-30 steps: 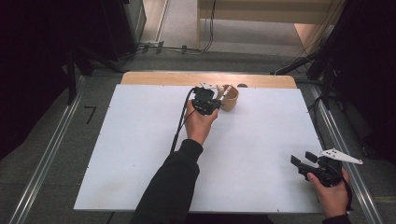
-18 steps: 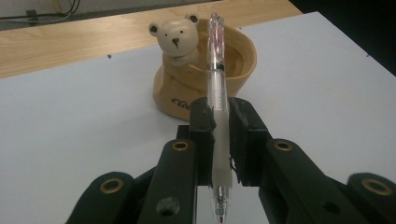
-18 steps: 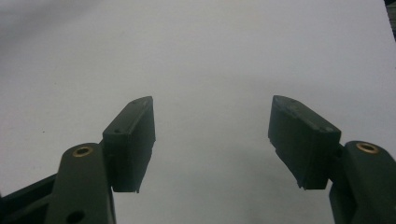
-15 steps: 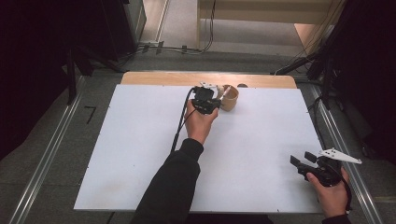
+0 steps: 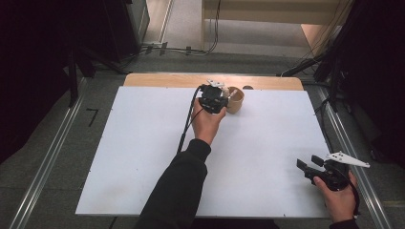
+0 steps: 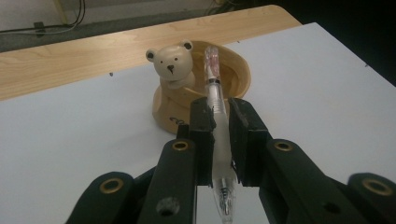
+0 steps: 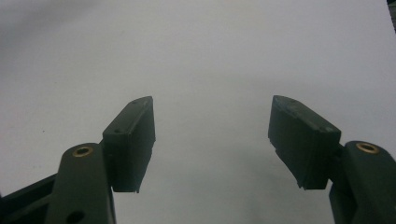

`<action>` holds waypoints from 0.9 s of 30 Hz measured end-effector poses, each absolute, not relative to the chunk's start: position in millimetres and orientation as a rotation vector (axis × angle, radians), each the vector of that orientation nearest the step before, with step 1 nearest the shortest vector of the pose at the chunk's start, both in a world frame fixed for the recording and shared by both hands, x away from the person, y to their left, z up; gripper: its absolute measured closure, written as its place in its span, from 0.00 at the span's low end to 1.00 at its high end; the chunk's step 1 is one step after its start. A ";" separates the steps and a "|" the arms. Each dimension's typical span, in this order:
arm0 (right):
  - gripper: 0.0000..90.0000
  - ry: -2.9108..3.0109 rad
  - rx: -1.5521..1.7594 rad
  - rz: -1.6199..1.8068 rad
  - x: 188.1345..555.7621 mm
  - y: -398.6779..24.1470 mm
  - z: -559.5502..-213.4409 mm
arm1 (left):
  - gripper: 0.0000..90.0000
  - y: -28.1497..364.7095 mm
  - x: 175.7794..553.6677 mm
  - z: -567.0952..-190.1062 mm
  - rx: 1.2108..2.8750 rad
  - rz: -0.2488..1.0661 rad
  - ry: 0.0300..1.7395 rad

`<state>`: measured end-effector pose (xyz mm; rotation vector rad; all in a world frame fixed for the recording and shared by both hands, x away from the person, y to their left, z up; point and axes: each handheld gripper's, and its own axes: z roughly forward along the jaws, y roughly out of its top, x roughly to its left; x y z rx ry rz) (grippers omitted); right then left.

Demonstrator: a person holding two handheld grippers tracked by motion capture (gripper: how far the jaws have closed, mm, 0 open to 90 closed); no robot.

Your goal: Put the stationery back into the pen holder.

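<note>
No legible text appeared; dark marks on the wooden bear holder (image 6: 201,93) were too hidden to read.

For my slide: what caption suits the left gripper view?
Left hand-held gripper clamps a clear pen before a wooden bear cup.

Looks like a lab / recording rig, not a home. White board (image 5: 143,143) on wooden table (image 5: 157,79) under left gripper (image 5: 212,98); metal rails (image 5: 45,162) along floor w/ cables (image 5: 186,49) beyond it, dark stands (image 5: 71,71) off to its left, grey carpet.
</note>
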<state>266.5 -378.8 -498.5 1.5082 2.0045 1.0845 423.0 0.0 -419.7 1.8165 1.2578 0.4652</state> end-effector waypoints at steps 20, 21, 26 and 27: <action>0.34 2.013 1.507 1.081 266.9 -377.8 -499.3 | 0.90 -1.5 426.8 -418.2 1.781 0.495 1.258; 0.34 2.014 1.505 1.080 266.9 -377.8 -499.2 | 0.90 -1.9 427.1 -417.5 1.782 0.496 1.257; 0.34 2.015 1.504 1.081 266.9 -377.6 -499.4 | 0.91 -6.1 428.8 -412.9 1.775 0.516 1.244; 0.34 2.014 1.503 1.080 266.9 -377.6 -499.4 | 0.91 -7.1 429.6 -412.4 1.774 0.518 1.241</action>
